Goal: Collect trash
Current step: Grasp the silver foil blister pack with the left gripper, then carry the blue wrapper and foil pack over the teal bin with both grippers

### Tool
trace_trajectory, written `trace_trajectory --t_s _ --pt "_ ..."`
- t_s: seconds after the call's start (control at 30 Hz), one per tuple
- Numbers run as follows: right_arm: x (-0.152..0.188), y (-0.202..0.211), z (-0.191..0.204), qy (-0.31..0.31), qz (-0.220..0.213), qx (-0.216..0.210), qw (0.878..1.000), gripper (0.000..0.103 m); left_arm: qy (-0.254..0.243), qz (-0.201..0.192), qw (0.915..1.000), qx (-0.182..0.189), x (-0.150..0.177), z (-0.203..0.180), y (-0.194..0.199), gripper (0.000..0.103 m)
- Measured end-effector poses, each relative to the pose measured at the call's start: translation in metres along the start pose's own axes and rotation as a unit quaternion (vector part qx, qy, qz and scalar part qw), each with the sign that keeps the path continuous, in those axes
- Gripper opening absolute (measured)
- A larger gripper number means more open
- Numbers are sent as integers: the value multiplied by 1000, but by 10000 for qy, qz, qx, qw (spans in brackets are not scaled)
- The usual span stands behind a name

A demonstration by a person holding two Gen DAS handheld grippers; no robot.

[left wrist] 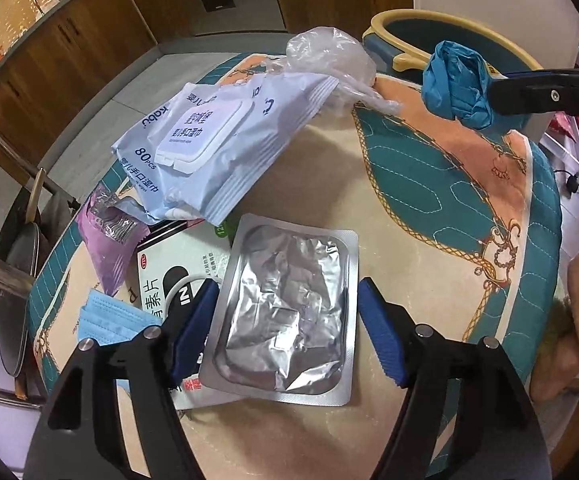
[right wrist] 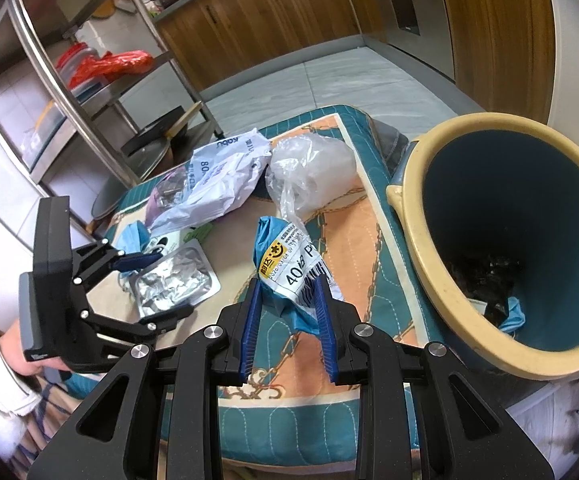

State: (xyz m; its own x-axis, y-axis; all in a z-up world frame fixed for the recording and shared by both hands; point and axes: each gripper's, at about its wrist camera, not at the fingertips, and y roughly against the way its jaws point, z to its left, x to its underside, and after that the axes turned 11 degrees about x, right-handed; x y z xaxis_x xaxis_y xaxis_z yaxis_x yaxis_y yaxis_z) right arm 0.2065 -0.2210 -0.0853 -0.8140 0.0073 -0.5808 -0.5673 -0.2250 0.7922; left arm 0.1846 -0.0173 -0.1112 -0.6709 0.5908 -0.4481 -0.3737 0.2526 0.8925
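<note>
Two blue-padded fingers of our left gripper (left wrist: 287,320) stand wide apart in the left wrist view, straddling a crinkled silver foil blister sheet (left wrist: 285,316) that lies flat on the beige, teal and peach quilted table cover (left wrist: 429,200); the left pad touches or nearly touches the sheet's edge, the right pad stands clear of it, and nothing is clasped. Beyond the sheet lie a pale blue pack of wet wipes (left wrist: 213,148), a crumpled clear plastic bag (left wrist: 329,64), a purple foil wrapper (left wrist: 109,240), a white medicine box (left wrist: 173,268) and a blue face mask (left wrist: 109,320). At upper right, our right gripper's black finger holds a scrunched blue plastic mailer (left wrist: 457,84) in front of the yellow-rimmed teal bin (left wrist: 405,20).

From the right wrist view, our right gripper (right wrist: 289,312) is closed tight on the mailer (right wrist: 285,256), its label facing us, above the cover and just left of the bin (right wrist: 417,216), which already holds dark scraps.
</note>
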Motion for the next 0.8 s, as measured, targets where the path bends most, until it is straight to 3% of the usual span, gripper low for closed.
trace_trajectory --t_s 0.17,0.47,0.8 --pt "-1 1 -2 -45 -20 -3 10000 28 39 -143 9999 -58 0 -2 9 69" --pt "-2 11 -5 -88 -99 -77 9999 28 351 -433 9980 285 3 -26 43 69" --pt "-5 48 -18 -87 -436 -15 9990 28 968 -1140 9851 855 -8 -35 77 69"
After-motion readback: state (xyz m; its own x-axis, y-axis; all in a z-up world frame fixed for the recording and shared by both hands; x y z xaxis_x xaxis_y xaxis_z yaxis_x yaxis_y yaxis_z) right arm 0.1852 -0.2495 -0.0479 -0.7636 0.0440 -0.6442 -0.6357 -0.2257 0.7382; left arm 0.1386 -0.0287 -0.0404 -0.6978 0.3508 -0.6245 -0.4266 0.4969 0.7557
